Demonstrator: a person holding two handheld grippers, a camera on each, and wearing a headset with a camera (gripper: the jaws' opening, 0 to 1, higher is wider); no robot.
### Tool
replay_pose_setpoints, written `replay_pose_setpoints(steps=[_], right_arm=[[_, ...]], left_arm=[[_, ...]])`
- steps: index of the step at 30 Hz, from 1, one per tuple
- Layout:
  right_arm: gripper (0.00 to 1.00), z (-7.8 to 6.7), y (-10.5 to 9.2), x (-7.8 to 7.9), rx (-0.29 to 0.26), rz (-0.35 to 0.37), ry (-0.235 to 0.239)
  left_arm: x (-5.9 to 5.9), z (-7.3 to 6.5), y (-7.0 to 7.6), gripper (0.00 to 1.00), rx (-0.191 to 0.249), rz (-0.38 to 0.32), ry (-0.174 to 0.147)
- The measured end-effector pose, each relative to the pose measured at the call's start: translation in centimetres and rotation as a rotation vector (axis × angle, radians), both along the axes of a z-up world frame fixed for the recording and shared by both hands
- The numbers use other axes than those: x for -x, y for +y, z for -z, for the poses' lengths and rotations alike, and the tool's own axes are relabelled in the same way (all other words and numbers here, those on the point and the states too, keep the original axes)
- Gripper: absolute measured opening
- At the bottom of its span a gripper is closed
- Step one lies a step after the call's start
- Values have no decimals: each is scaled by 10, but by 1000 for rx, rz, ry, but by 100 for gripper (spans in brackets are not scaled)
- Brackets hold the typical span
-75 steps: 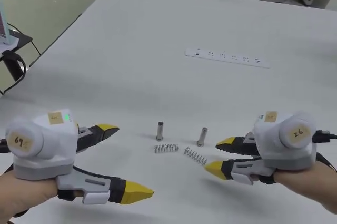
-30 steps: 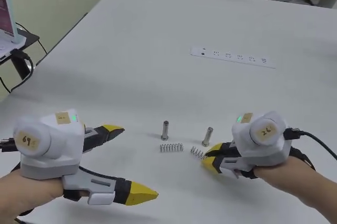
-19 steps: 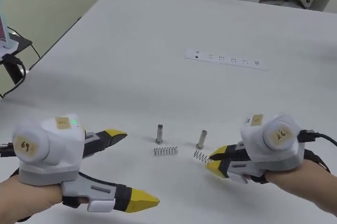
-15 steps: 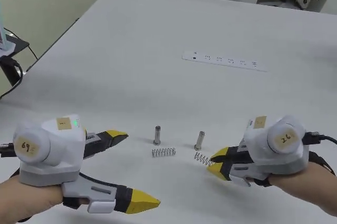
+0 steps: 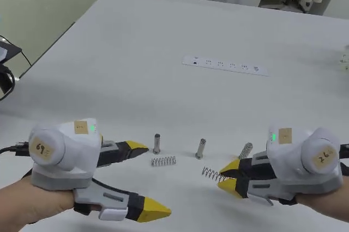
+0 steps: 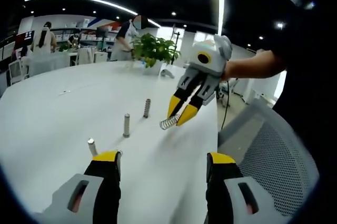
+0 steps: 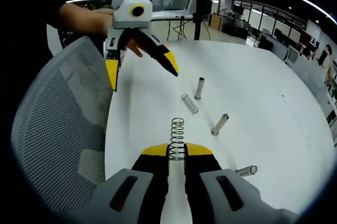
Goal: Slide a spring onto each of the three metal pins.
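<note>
Right gripper [image 7: 177, 152] — jaws tight on 1 spring [image 7: 177, 128], perhaps airborne

The table [image 5: 163, 52] is white, smooth and matt. Each pin [image 5: 157, 143] is bare metal with a satin sheen, each spring [image 5: 163, 161] thin bright wire. The left gripper [image 5: 155, 178] and right gripper [image 5: 229, 176] have glossy white plastic housings and matt yellow tips. The power strip [image 5: 225, 65] is white plastic.

White counter [image 5: 136, 52] carries a white power strip [image 5: 225, 65]; grey mesh chair [image 7: 55, 113] stands beside the counter edge
</note>
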State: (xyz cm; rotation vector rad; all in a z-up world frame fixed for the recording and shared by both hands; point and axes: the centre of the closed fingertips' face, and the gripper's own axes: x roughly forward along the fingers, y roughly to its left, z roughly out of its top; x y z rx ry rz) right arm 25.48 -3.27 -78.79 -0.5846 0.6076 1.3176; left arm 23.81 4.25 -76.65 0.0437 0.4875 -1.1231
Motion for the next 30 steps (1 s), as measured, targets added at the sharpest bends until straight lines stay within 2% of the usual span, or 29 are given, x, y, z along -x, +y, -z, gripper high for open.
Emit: replay_pose_setpoints(steps=[1, 6, 16, 21, 27, 30], right_arm=[[8, -1, 0, 2, 3, -11, -6], [8, -6, 3, 9, 2, -66, -24], [8, -7, 10, 19, 27, -188, -89], [8, -10, 10, 18, 31, -202, -102], [8, -14, 12, 20, 17, -210, -96], [8, -16, 15, 23, 1, -217, -94]], left_arm=[[0, -1, -5, 57, 2, 12, -5], [-2, 0, -21, 52, -4, 46, -21], [-6, -2, -39, 42, -5, 96, -53], [-4, -2, -49, 36, -3, 122, -63], [-3, -4, -55, 26, 2, 136, -86], [-2, -4, -57, 21, 3, 143, -84]])
